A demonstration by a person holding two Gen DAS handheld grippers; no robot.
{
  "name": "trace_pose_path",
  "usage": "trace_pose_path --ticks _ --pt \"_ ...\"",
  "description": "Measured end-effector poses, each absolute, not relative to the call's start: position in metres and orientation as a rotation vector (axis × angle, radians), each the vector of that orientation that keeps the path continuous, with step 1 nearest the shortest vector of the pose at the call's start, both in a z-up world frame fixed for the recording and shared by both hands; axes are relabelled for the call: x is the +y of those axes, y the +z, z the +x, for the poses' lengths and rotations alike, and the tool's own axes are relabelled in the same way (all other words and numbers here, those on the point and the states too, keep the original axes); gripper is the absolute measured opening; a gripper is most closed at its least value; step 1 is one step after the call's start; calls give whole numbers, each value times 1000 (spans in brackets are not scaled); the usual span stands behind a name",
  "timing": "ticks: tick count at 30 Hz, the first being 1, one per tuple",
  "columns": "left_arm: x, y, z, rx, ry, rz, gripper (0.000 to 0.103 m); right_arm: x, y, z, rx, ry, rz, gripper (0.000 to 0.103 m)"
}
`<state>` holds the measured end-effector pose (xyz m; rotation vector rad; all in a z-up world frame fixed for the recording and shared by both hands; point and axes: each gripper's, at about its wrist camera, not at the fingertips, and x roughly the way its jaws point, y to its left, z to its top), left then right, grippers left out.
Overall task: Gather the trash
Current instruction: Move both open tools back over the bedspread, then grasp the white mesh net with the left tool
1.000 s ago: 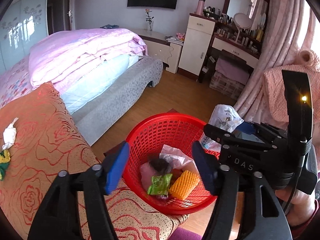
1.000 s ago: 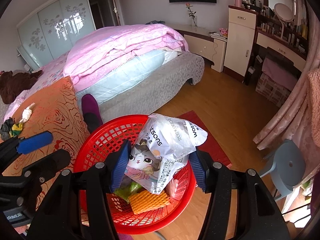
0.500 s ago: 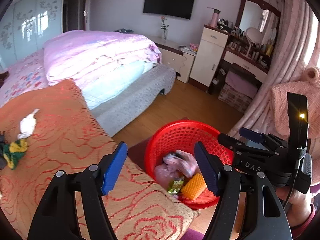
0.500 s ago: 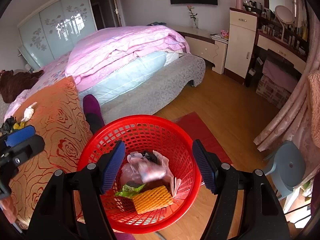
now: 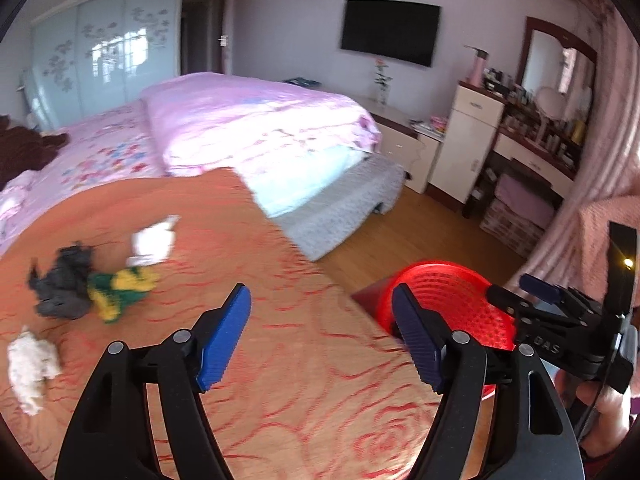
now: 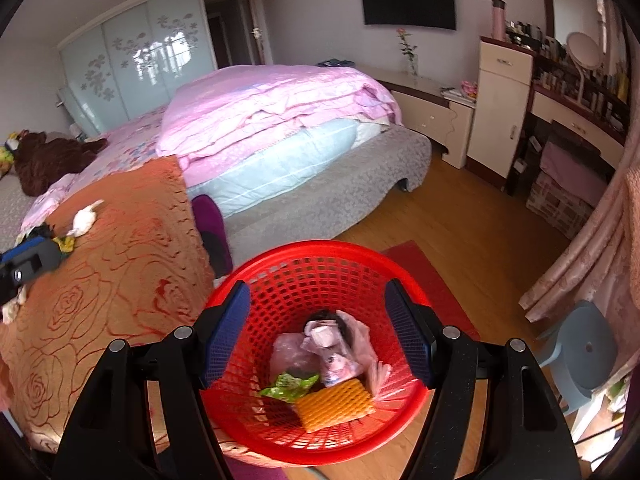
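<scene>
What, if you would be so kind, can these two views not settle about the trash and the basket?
- Left wrist view: the red basket contents are hidden by its wall and the left gripper.
- Left wrist view: the dark clump and yellow-green piece are motion-blurred; unidentifiable.
- Right wrist view: the basket's bottom lies buried under the wrappers.

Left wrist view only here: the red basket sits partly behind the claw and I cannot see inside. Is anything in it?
Observer: Yes. The right wrist view looks into the red basket: an orange ridged packet lies beside a green wrapper.
Operator: Is the right claw holding anything?
Observer: No. The right claw is open above the basket; its jaws have just been opening, with nothing between them.
Operator: Anything else nearby?
Observer: A grey stool stands right of the basket.
</scene>
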<state>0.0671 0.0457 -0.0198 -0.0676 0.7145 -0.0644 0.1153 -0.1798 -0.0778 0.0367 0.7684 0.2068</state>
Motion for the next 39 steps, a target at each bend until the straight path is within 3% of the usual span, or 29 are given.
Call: trace_pose_path --ticks 22,33,38,39 --pt "256 -4 12 730 359 -127 78 -130 -69 97 766 328 -20 68" --pt "266 -45 16 815 358 -157 77 -126 -72 96 782 340 -30 68" --pt "266 -58 14 837 346 -157 51 -116 -77 95 797 352 -47 68" --pt "265 -59 13 836 345 -155 49 -115 -77 94 799 355 -51 68"
